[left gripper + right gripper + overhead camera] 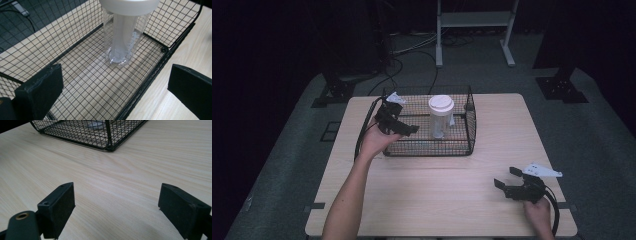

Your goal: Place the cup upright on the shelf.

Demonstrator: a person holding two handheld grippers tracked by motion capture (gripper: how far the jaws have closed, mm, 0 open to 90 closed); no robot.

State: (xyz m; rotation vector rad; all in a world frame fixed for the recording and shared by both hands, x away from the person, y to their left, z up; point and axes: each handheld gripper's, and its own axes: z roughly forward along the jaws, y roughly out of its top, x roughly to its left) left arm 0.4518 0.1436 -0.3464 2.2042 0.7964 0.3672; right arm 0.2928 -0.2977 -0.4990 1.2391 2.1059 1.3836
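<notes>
We count one tall clear plastic jar with a white round lid (441, 116), upright in the one black wire-mesh basket (467, 131) at upper centre of the high view. It looks light, rigid and smooth-walled, so likely slippery; we judge the wall just under the lid the best hold. Left tool (402, 125), jaws apart, hangs over the basket's left end. Right tool (508, 181), jaws apart, sits low over the pale wooden tabletop (432, 190) at lower right.

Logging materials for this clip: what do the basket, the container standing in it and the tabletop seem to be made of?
Basket: black wire mesh, probably coated metal, with an open grid you can see through.
Container: clear, glossy body, likely plastic; its lid is opaque white, matte.
Tabletop: pale wood grain, smooth, possibly laminate.
</notes>
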